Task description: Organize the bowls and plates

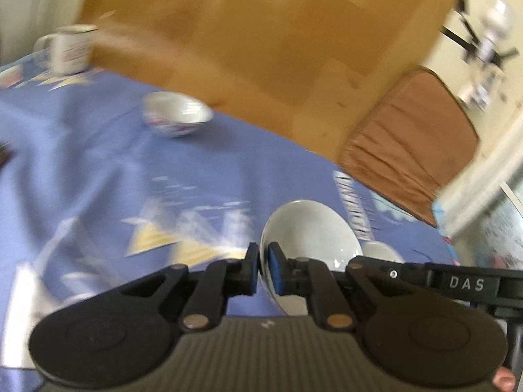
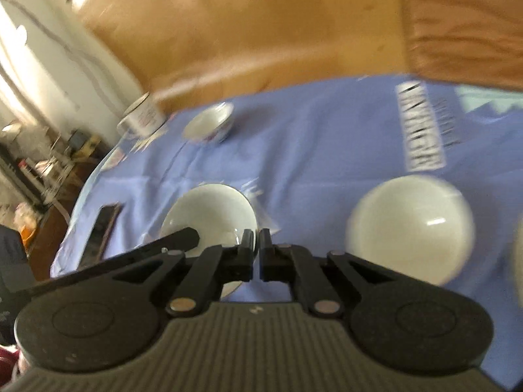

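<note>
My left gripper is shut on the rim of a plain white bowl, held tilted above the blue tablecloth. My right gripper is shut on the rim of the same white bowl, opposite the left gripper, whose arm shows at the left in the right wrist view. A second plain white bowl sits on the cloth to the right. A small patterned bowl stands further back; it also shows in the right wrist view.
A white mug stands at the far left of the table, also seen in the right wrist view. A dark flat object lies near the table's left edge. A brown chair stands beyond the table. Both views are motion-blurred.
</note>
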The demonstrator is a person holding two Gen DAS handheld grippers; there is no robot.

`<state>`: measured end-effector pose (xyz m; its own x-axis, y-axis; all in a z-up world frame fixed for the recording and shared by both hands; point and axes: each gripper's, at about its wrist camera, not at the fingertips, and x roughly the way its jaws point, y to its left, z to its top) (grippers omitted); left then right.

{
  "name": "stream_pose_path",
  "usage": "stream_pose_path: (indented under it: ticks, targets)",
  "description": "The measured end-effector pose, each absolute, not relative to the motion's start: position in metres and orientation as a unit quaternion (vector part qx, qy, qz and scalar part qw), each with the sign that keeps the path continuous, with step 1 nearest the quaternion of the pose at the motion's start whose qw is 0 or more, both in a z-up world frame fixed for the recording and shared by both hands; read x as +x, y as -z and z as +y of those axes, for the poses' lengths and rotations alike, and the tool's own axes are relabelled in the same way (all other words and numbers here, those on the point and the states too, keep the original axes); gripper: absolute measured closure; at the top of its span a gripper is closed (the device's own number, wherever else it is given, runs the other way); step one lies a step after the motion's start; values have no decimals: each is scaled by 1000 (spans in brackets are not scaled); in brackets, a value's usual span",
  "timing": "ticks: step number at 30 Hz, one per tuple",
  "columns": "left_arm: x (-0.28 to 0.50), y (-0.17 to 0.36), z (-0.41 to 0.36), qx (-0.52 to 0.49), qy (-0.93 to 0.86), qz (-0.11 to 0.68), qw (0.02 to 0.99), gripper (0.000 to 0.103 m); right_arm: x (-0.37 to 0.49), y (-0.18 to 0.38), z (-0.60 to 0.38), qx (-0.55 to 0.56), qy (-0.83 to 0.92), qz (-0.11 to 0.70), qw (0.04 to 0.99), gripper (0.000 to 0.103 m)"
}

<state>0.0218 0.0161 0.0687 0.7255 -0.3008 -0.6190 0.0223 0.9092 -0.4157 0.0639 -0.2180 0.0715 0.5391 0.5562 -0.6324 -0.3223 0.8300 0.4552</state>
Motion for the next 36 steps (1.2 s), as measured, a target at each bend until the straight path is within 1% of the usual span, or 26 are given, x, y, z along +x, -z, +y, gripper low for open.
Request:
stream_pose_path:
  ticks: [3, 7, 13, 17, 19, 23, 27, 33, 36]
  targets:
    - [37, -74, -25, -176, 123, 364, 906, 95, 62, -75, -254, 152, -220, 394, 879, 97]
    - [58, -68, -71, -162, 152, 385, 896, 94, 60, -74, -293, 164, -176, 387, 890, 97]
    - [71, -57, -111, -126, 157, 403, 893, 93, 63, -57, -318, 176, -142, 390, 892, 97]
    - [68, -58, -116, -112, 155, 391, 900, 82, 63, -49, -313, 152, -130, 380, 903, 93]
    - [67, -62, -115, -105, 147, 383, 906, 81, 63, -50, -311, 140, -128, 369, 910, 93]
    - [65, -69, -94, -119, 138, 370, 911, 80, 64, -56, -311, 135, -126, 351, 918, 93]
    - [58, -73, -55, -143, 123, 350, 918, 80, 63, -65, -303, 132, -138, 340, 921, 93]
    - [48, -56, 30, -158, 34, 329, 930, 80, 71, -71, -264, 149, -202, 366, 896, 93]
    - [41, -43, 73, -147, -37, 316, 937, 80, 80, -69, -232, 151, -227, 389, 880, 93]
